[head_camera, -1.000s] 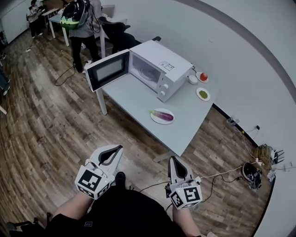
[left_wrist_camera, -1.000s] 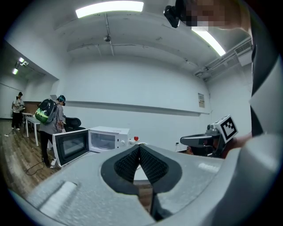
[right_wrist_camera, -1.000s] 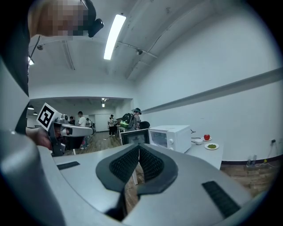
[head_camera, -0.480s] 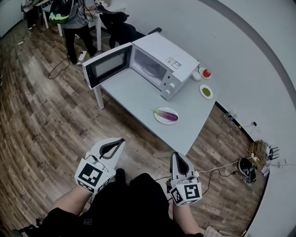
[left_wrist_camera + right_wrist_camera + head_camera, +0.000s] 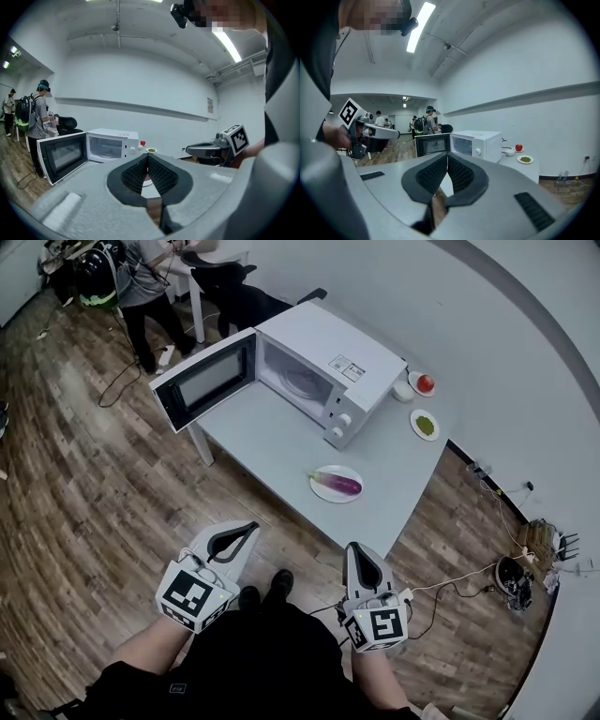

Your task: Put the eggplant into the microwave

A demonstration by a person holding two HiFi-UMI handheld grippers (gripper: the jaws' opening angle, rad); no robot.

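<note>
On its plate [image 5: 330, 496], the eggplant [image 5: 339, 485] shows plainly only from overhead.

Left tool [image 5: 249, 526] and right tool [image 5: 355, 548] closed, empty

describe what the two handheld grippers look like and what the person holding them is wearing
Both are light grey plastic shells that taper to two jaws lined with black ribbed pads. The left gripper and the right gripper each carry a white cube at the back, printed with black square markers. The person wears a black top and black shoes.
</note>
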